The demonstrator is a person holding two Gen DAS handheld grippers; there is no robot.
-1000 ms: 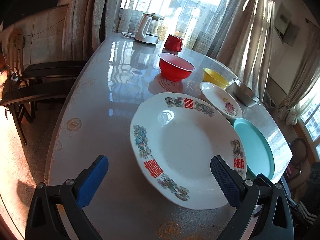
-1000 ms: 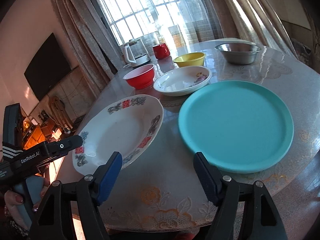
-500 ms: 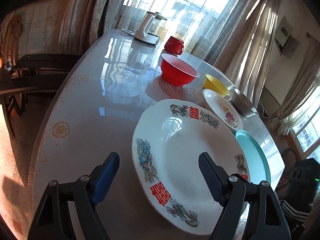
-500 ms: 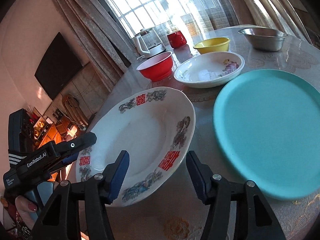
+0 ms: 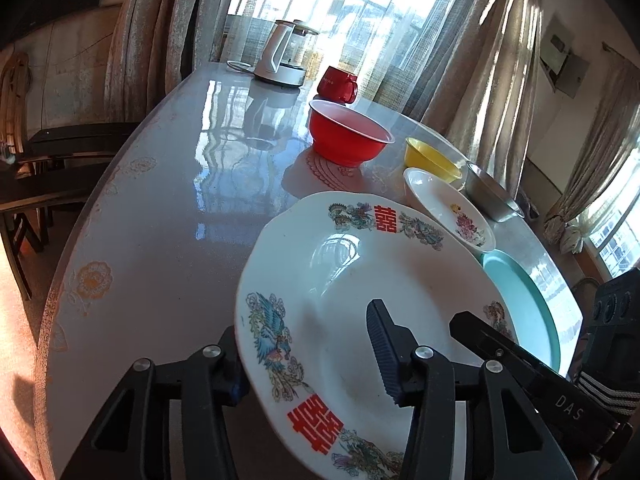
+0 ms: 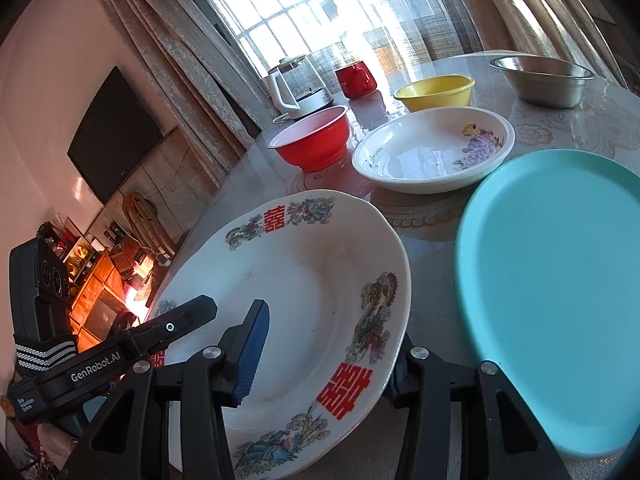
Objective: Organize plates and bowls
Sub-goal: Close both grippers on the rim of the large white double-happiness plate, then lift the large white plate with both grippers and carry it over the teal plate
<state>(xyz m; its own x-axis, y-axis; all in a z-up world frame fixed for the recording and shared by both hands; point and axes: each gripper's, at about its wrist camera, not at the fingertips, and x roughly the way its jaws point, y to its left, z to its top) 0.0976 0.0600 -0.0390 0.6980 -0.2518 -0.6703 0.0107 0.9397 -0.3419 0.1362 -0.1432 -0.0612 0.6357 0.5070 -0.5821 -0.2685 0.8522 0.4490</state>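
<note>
Both grippers closing over the rim of the big white plate

The round table point(image 5: 168, 216) carries the white plate point(image 5: 360, 280), with the left gripper point(image 5: 308, 354) astride its left rim and the right gripper point(image 6: 324, 354) astride its right rim, jaws half wide. Only the right view shows the wall television point(image 6: 116, 136); the left view shows dark chairs point(image 5: 52, 160).

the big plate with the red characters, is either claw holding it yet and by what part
Not firmly yet: both claws are closing with opposite rims of the patterned plate between their fingers: the left claw at its left rim, the right claw at its right.
</note>
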